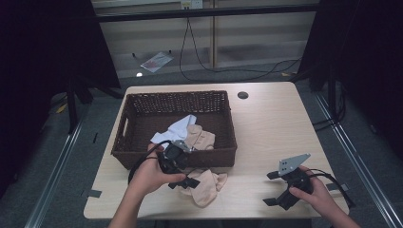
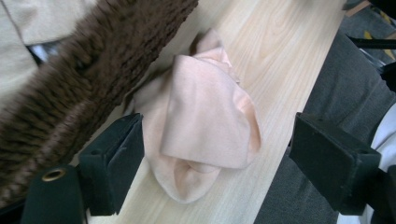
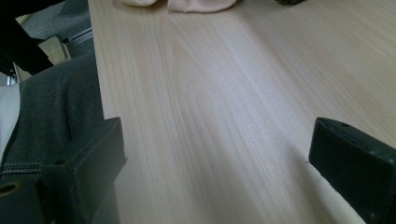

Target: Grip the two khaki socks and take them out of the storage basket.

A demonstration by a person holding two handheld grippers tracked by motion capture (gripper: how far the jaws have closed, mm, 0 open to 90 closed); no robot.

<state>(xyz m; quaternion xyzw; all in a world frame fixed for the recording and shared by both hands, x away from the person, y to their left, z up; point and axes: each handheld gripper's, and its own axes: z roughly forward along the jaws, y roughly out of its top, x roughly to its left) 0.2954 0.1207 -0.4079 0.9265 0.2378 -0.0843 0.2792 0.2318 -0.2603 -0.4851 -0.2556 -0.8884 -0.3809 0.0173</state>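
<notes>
- The right claw (image 1: 280,187) rests at the near right of the table (image 1: 271,128), held in the person's right hand (image 1: 316,190), jaws spread wide with only bare wood between them.
- The left claw (image 1: 183,179), in the left hand (image 1: 149,175), sits near the front edge, jaws open and gripping nothing.
- A peach sock (image 1: 206,185) lies crumpled on the table just in front of the basket, between the left claw's open jaws in the left gripper view (image 2: 205,121); the pads stand clear of it.
- The brown wicker basket (image 1: 142,102) stands farther back, left of centre.
- Inside it lie another peach garment (image 1: 202,137) and a white cloth (image 1: 178,129), touching each other.
</notes>
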